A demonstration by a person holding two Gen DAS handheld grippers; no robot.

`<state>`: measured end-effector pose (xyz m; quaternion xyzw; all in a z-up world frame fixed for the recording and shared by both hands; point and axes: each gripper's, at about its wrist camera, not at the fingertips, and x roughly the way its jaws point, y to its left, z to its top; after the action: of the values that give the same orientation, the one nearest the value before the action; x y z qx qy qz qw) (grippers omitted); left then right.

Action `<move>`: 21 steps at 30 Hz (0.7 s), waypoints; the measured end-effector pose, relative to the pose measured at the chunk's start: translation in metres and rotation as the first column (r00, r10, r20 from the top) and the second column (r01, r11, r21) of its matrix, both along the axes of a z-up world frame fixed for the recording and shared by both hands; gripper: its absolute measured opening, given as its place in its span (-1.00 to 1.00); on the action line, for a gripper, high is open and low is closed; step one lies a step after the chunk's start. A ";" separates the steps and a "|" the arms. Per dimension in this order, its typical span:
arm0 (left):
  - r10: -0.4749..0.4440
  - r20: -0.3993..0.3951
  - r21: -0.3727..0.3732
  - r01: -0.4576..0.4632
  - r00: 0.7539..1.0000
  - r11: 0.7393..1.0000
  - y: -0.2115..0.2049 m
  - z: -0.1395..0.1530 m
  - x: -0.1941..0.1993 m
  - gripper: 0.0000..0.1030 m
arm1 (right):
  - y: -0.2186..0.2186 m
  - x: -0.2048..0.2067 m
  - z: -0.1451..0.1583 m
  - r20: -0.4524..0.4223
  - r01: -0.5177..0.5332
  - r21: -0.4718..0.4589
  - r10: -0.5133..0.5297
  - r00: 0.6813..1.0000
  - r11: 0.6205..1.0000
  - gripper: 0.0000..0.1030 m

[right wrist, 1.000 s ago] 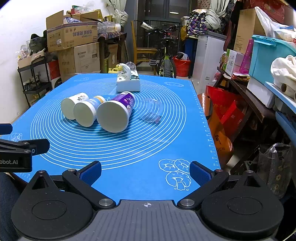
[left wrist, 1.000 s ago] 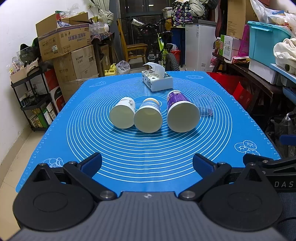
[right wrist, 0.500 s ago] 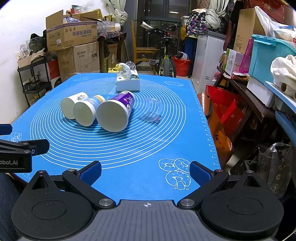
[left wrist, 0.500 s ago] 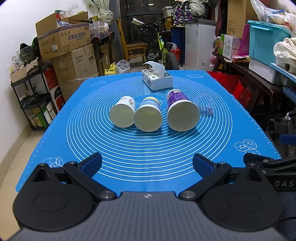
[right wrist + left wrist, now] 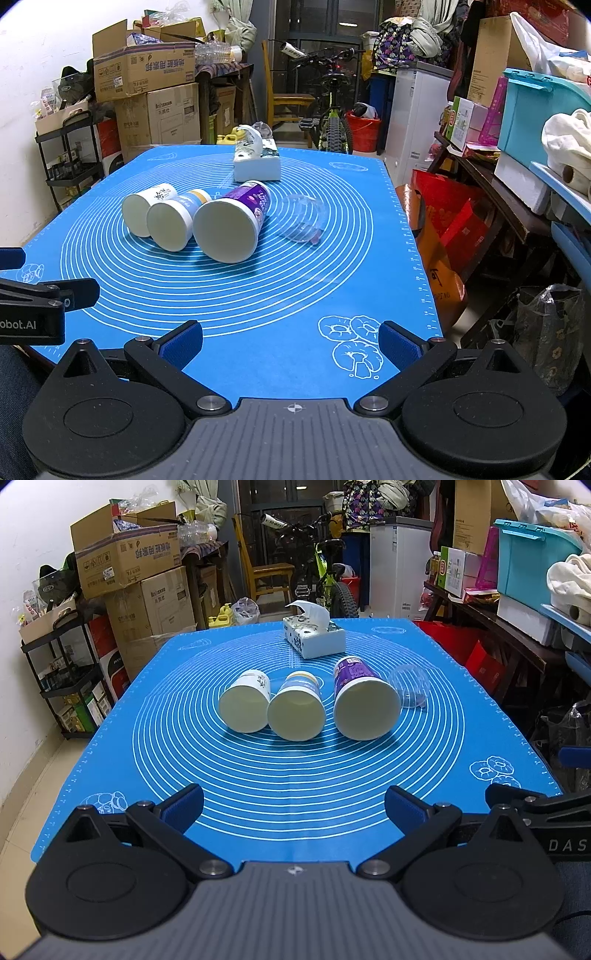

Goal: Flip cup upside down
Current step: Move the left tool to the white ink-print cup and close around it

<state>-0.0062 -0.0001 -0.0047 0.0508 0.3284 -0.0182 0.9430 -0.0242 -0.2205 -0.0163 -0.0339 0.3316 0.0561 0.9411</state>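
Three paper cups lie on their sides in a row on the blue mat (image 5: 295,775), open mouths toward me: a white cup (image 5: 245,705) (image 5: 142,212) on the left, a blue-and-yellow cup (image 5: 297,709) (image 5: 173,221) in the middle, a purple cup (image 5: 364,701) (image 5: 231,221) on the right. A clear plastic cup (image 5: 410,685) (image 5: 301,218) lies on its side right of the purple one. My left gripper (image 5: 293,805) is open and empty near the mat's front edge. My right gripper (image 5: 290,341) is open and empty at the front right.
A tissue box (image 5: 314,637) (image 5: 256,162) stands behind the cups. The mat's right edge (image 5: 413,258) drops to red bags and shelves. Cardboard boxes (image 5: 129,561) and a bicycle (image 5: 321,576) stand beyond the table.
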 end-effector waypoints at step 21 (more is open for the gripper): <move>0.022 0.029 0.052 -0.024 0.999 0.998 0.014 0.001 0.041 0.99 | -0.005 0.046 0.008 0.112 -0.015 0.070 0.007 0.994 0.997 0.95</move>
<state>0.0345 0.0137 -0.0033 0.0721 0.3159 0.0020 0.9461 0.0219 -0.2258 -0.0084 -0.0055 0.2760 0.0712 0.9585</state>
